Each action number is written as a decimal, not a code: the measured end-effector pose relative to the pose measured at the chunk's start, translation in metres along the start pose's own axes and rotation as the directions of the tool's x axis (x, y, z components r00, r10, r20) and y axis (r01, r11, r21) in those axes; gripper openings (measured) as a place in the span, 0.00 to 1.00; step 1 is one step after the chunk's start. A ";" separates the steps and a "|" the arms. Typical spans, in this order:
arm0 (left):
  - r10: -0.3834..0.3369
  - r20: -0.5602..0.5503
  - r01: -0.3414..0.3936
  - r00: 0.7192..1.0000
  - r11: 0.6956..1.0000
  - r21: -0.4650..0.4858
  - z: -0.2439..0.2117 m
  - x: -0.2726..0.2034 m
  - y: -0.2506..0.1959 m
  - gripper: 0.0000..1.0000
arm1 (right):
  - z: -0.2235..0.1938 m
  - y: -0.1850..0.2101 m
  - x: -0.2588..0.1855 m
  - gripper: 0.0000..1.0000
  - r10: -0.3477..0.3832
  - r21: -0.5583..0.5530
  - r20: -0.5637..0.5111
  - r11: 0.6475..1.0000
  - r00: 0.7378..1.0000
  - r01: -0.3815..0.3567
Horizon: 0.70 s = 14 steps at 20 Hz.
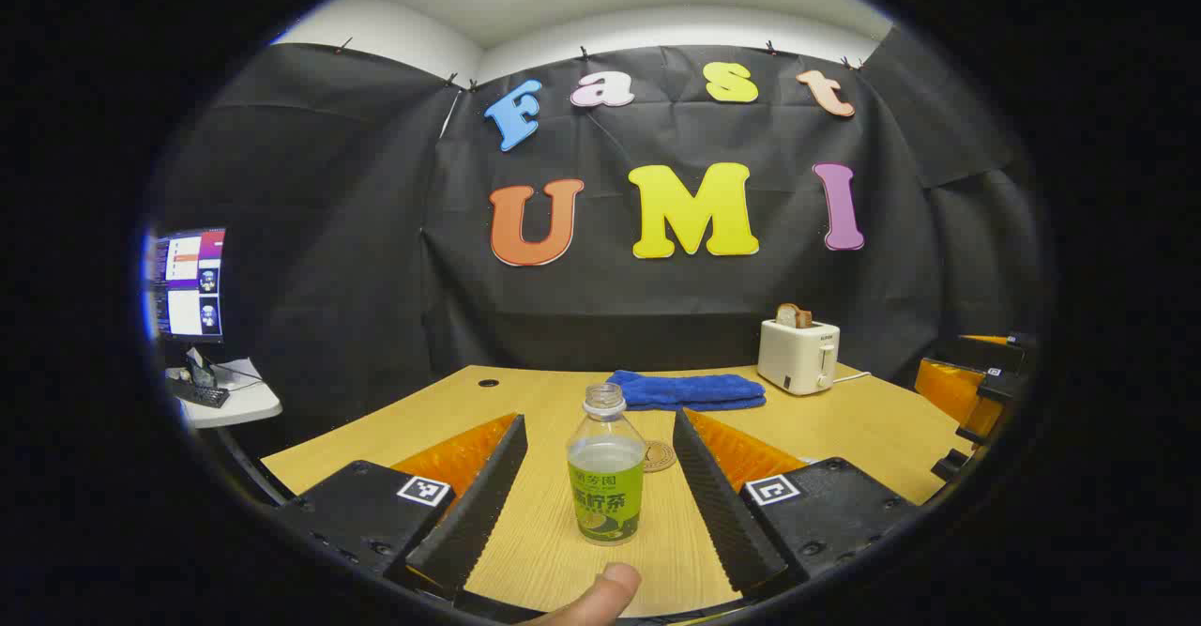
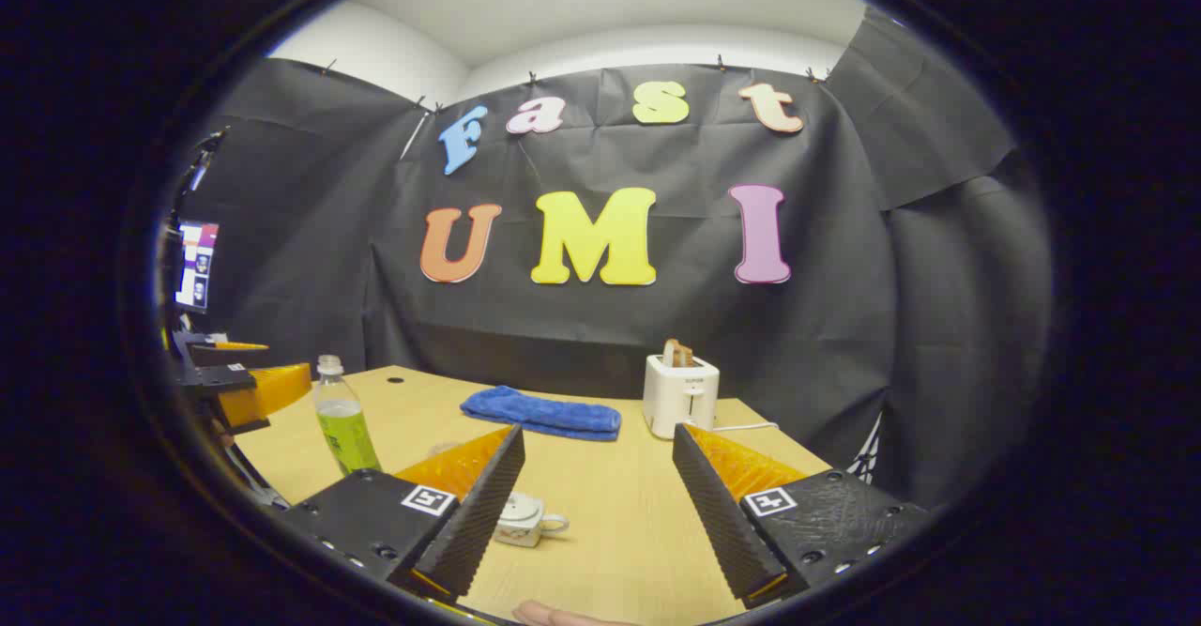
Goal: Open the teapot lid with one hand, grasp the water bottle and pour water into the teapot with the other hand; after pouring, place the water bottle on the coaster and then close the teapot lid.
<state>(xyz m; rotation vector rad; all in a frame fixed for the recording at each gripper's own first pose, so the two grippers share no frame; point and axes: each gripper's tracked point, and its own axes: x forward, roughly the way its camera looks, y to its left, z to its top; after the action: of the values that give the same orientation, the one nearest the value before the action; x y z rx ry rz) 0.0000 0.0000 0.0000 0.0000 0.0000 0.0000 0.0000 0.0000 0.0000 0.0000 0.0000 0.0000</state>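
Standing upright on the wooden counter [image 1: 844,429], the water bottle [image 1: 605,466] had its long axis vertical and its neck pointing straight up, with no cap on the mouth. It was a clear bottle with a green label around its lower half, and pale liquid filled it to roughly the top of that label. It stood between the two fingers of the left gripper [image 1: 600,476], whose jaws were spread wide and touched nothing; a gap showed on each side of the bottle. A fingertip [image 1: 605,593] of the holding hand poked in at the bottom edge. Just behind the bottle lay a small round coaster [image 1: 660,455], flat on the counter.

From the right gripper view, the same bottle [image 2: 345,419] stood well off to the left, near the other gripper [image 2: 235,377]. The right gripper [image 2: 596,504] also had its jaws wide apart and held nothing. Low between its fingers, close beside the left one, sat the small white teapot [image 2: 525,520] with its lid on and its handle turned toward the right.

Farther back a folded blue towel [image 1: 690,389] lay flat, and a white toaster [image 1: 798,356] stood with a slice of bread [image 1: 794,315] sticking up from its slot. A monitor [image 1: 188,283] glowed off to the left.
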 end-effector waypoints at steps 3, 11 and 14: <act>0.008 0.019 -0.008 1.000 1.000 0.001 0.007 0.000 0.010 0.98 | -0.007 0.009 0.006 0.96 0.033 0.071 -0.031 0.997 0.999 -0.031; 0.051 0.030 -0.050 0.998 0.999 -0.020 0.016 -0.002 0.041 0.98 | 0.010 -0.004 -0.012 0.95 0.006 -0.002 0.011 1.000 1.000 -0.006; 0.045 0.042 -0.044 0.998 0.999 -0.031 0.022 -0.004 0.044 0.98 | 0.007 -0.003 -0.014 0.95 0.022 0.015 0.000 1.000 1.000 -0.022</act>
<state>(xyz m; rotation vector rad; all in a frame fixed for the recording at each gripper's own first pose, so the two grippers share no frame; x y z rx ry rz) -0.0039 0.0438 0.0216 -0.0299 -0.0427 0.0448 -0.0141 -0.0030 0.0068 0.0150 0.0002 0.0222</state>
